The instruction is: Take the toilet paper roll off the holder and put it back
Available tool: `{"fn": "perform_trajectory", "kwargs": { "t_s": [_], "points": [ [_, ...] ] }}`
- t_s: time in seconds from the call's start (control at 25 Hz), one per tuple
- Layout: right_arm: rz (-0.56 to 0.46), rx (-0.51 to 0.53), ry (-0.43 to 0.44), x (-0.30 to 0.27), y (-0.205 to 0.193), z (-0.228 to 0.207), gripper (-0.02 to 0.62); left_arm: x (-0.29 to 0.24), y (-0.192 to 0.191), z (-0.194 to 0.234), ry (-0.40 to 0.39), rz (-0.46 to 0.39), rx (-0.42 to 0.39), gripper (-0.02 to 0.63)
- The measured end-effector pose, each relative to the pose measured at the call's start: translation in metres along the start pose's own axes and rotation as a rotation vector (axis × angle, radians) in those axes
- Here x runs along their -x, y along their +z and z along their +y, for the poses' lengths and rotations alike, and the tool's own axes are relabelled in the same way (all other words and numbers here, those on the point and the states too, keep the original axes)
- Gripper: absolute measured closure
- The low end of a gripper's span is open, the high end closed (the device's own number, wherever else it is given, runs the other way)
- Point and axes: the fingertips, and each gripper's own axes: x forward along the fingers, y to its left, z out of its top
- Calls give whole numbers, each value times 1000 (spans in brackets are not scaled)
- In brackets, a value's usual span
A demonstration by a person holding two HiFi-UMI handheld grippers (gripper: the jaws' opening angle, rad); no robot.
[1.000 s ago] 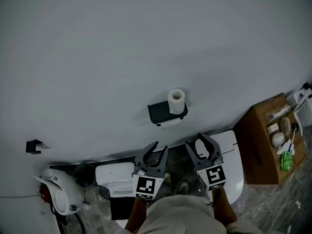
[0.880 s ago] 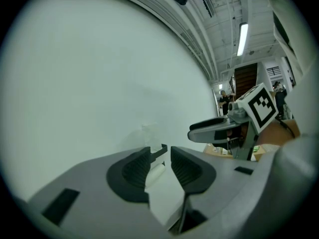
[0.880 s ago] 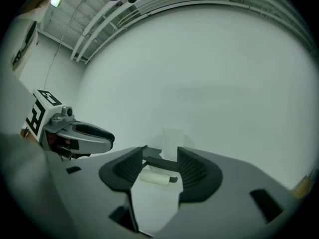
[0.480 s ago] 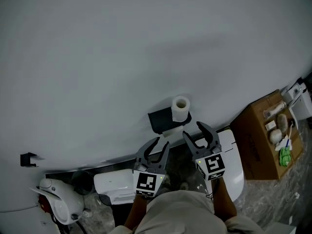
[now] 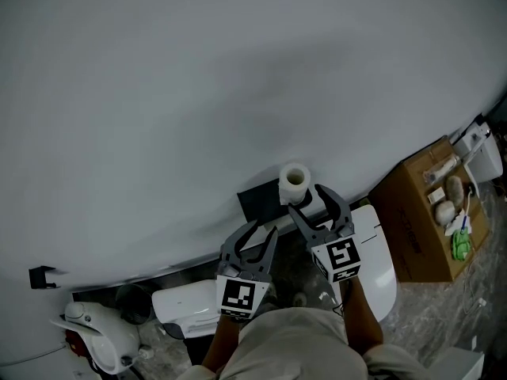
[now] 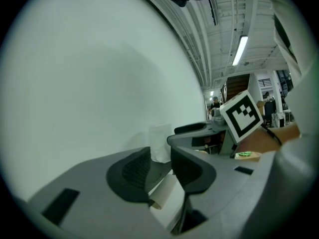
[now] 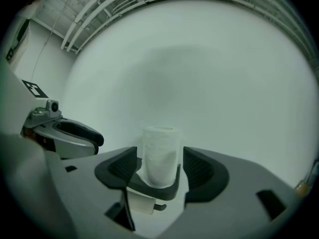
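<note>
A white toilet paper roll (image 5: 294, 182) stands upright on the black wall holder (image 5: 257, 200). My right gripper (image 5: 309, 203) is just below it, and its jaws are opening. In the right gripper view the roll (image 7: 160, 156) stands on the holder's shelf (image 7: 152, 189), framed by my right gripper (image 7: 159, 166); the pads stay off it. A second roll (image 7: 142, 203) hangs under the shelf. My left gripper (image 5: 262, 232) is open and empty, lower left of the holder. In the left gripper view the roll (image 6: 160, 142) shows beyond my left gripper (image 6: 159, 171).
A white toilet lid (image 5: 374, 253) lies under the right gripper. A cardboard box (image 5: 412, 220) with small items stands at the right. A white unit (image 5: 186, 303) and a white appliance (image 5: 95, 331) sit at the lower left. A black hook (image 5: 40, 275) is on the wall.
The right gripper has moved up towards the roll and its jaws have spread wider. The left gripper has stayed about where it was.
</note>
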Motion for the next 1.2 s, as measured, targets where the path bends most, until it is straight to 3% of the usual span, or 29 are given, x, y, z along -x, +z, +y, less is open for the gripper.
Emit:
{"fn": "perform_trajectory", "kwargs": {
  "t_s": [0.28, 0.64, 1.2],
  "points": [
    [7, 2, 6, -19, 0, 0, 271, -5, -1, 5, -23, -7, 3, 471],
    [24, 10, 14, -36, -5, 0, 270, -9, -4, 10, -30, -5, 2, 471],
    [29, 45, 16, -40, -8, 1, 313, -5, 0, 13, -20, -15, 15, 471]
  ]
}}
